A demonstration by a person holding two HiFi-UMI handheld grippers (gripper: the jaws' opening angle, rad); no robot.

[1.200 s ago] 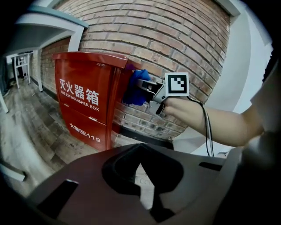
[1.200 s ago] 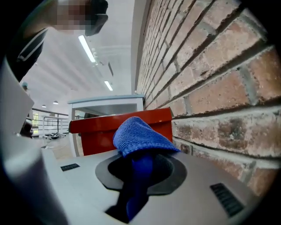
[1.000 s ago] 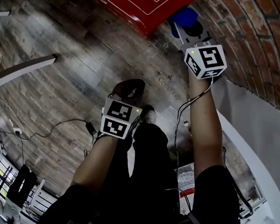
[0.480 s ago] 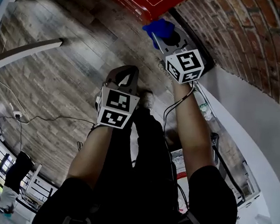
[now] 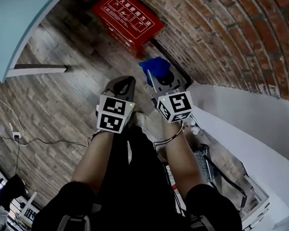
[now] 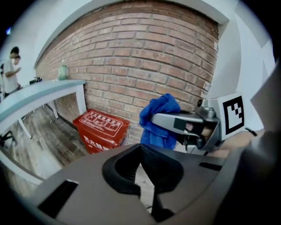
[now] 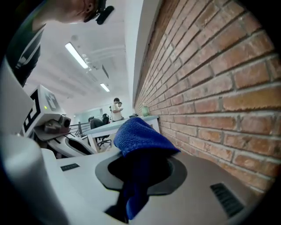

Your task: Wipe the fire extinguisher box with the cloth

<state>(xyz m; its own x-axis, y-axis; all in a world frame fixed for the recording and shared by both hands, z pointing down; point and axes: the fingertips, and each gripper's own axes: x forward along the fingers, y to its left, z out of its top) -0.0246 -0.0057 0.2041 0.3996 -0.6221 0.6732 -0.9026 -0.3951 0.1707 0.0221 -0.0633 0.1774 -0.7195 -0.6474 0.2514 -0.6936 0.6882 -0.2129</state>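
Note:
The red fire extinguisher box [image 5: 126,20] stands on the wooden floor against the brick wall, ahead of both grippers. It shows again in the left gripper view [image 6: 102,129], below the jaws' line. My right gripper [image 5: 153,74] is shut on a blue cloth [image 5: 155,66], which bulges out over its jaws [image 7: 138,143]. The cloth hangs in the air, apart from the box. My left gripper [image 5: 126,82] is held just left of it, jaws shut with nothing between them [image 6: 141,149].
A brick wall [image 5: 229,39] runs along the right behind the box. A pale table top [image 5: 23,15] juts in at upper left over the plank floor. Cables [image 5: 19,139] trail on the floor at left. A person [image 6: 9,70] stands far off.
Both grippers have drawn back from the box, which now looks smaller and farther. The right gripper with the cloth has come in beside the left one.

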